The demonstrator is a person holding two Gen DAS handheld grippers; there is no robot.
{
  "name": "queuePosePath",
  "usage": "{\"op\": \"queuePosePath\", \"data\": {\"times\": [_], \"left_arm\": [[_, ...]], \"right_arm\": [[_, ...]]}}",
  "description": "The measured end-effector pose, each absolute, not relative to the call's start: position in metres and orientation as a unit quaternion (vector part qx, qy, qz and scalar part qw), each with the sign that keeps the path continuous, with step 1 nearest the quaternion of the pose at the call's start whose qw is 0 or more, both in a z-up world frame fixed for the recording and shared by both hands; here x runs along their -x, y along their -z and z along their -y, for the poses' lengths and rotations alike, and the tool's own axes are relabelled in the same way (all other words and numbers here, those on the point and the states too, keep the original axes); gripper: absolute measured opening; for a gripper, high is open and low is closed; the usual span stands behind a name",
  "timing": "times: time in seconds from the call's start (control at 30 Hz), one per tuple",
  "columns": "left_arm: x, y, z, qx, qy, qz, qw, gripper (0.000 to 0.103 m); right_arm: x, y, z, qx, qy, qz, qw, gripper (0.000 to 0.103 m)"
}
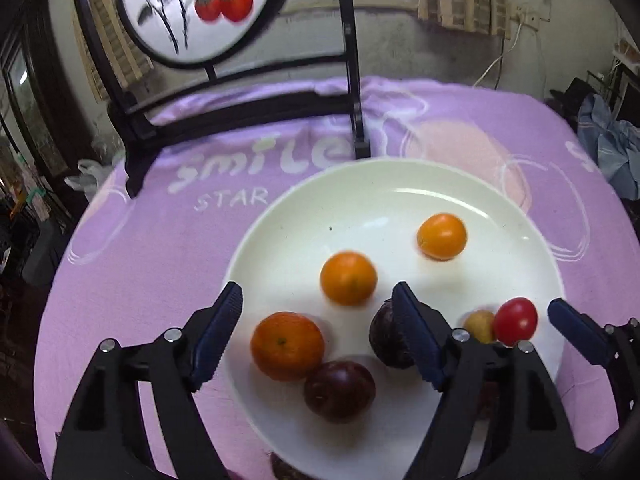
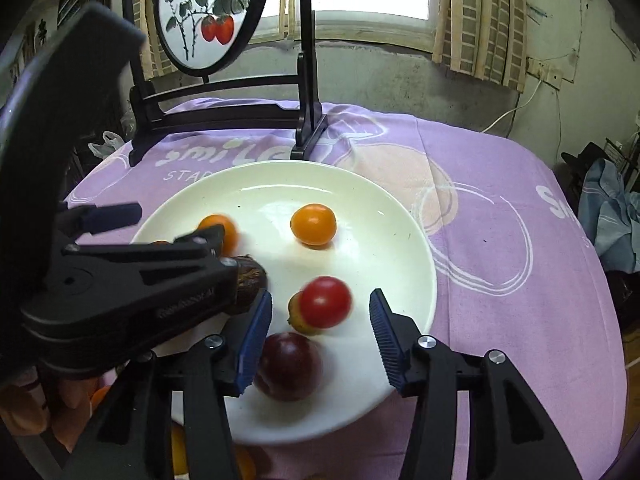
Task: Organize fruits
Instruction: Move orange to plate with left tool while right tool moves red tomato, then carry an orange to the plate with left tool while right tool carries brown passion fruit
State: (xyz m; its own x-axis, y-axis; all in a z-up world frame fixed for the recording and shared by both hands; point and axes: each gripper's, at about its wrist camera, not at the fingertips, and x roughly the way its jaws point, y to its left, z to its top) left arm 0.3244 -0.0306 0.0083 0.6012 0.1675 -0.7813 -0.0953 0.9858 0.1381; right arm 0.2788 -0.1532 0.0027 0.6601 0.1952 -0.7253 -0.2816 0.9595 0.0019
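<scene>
Both grippers are hovering over the plate (image 1: 520, 216) on the bench, fingers apart, gripping nothing: left gripper (image 1: 320, 304) above the oranges (image 1: 348, 278), right gripper (image 2: 320, 314) around the tomato (image 2: 325, 301).

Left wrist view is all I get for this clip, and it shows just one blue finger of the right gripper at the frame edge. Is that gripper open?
Observer: Yes. The right wrist view shows the right gripper with its jaws wide apart and holding nothing. The red tomato is in line with the gap and touches neither finger.
Operator: Does the left gripper hide any fruit from me?
Observer: It does. A smooth dark purple fruit lies near the closest rim of the plate, right beside the right gripper's left finger.
</scene>
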Motion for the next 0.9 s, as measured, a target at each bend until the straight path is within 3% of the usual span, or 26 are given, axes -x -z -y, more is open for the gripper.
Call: {"op": "queuePosePath", "data": {"times": [0.13, 0.43, 0.63, 0.9], "left_arm": [[-0.296, -0.029, 0.028, -0.03, -0.051, -0.429, 0.901, 0.076], [-0.193, -0.042, 0.01, -0.004, -0.013, -0.405, 0.914, 0.094], [-0.133, -0.024, -0.01, 0.0, -0.02, -0.405, 0.914, 0.095], [-0.118, 0.002, -0.035, 0.024, -0.032, -0.415, 0.909, 0.095]], "right_arm": [[-0.252, -0.013, 0.157, 0.06, -0.137, -0.38, 0.913, 0.057], [-0.177, -0.017, 0.179, 0.073, -0.157, -0.388, 0.905, 0.058], [-0.137, 0.0, 0.189, 0.087, -0.153, -0.411, 0.895, 0.058], [-0.131, 0.03, 0.178, 0.098, -0.128, -0.45, 0.878, 0.058]]}}
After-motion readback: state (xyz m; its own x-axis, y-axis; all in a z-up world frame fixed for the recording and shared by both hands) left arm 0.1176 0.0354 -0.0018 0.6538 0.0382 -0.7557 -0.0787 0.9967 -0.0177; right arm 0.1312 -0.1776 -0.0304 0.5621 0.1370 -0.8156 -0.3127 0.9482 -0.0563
